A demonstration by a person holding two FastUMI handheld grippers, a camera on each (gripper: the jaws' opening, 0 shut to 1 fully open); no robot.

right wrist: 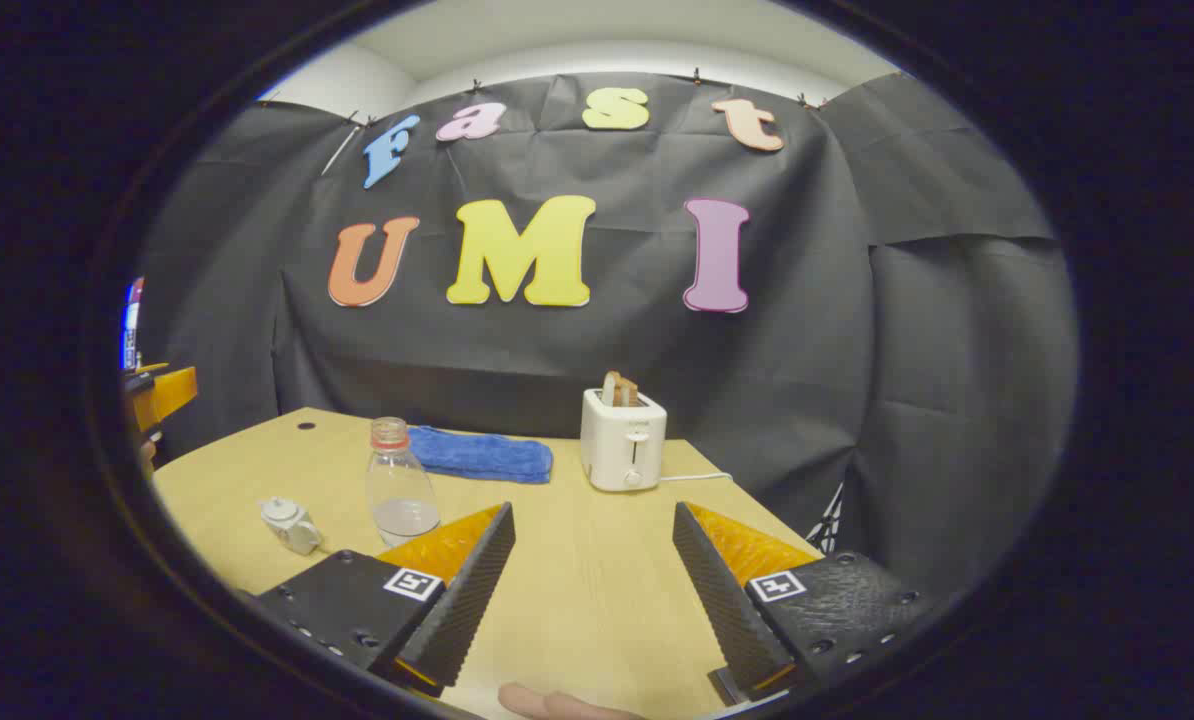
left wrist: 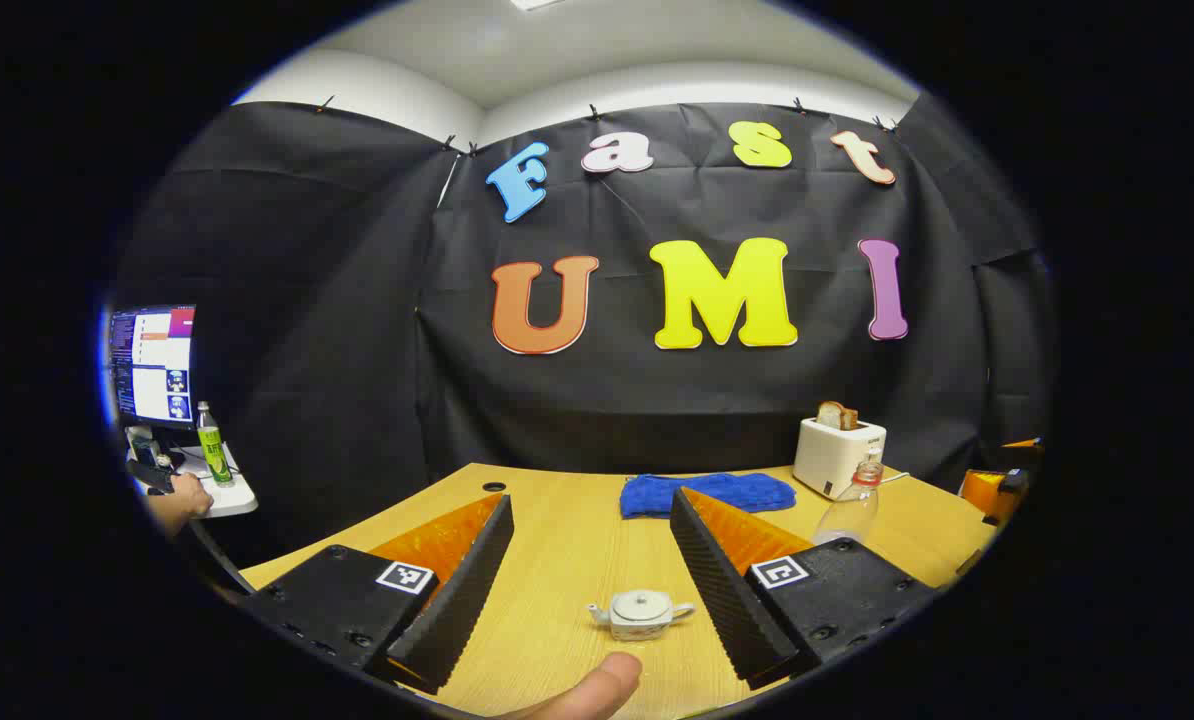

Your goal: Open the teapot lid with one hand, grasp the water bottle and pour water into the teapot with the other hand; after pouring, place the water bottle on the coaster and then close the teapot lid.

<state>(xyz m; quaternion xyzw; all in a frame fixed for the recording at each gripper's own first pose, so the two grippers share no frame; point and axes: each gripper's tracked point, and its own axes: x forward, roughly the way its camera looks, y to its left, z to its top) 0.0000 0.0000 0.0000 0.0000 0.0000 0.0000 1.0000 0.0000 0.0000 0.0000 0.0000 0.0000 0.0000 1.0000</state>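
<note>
Two fingers of my left hand-held gripper (left wrist: 587,590) stand wide apart in the left gripper view, holding nothing. The teapot (left wrist: 641,613) sits on the bench (left wrist: 567,540) between them, close in, its lid (left wrist: 641,603) on. My fingertip (left wrist: 597,690) shows at the bottom edge. Ahead and to the right, just past the right finger, stands the water bottle (left wrist: 850,505), partly hidden by that finger; beyond it a toaster (left wrist: 838,455) with bread (left wrist: 837,415), and straight ahead a blue cloth (left wrist: 707,493).

In the right gripper view, my right hand-held gripper (right wrist: 592,590) is likewise spread open and empty over bare bench (right wrist: 597,560). The water bottle (right wrist: 398,483) stands just beyond its left finger, with a little water inside, I think. The teapot (right wrist: 290,525) lies farther left, the toaster (right wrist: 623,438) ahead, the cloth (right wrist: 480,453) behind the bottle.
</note>
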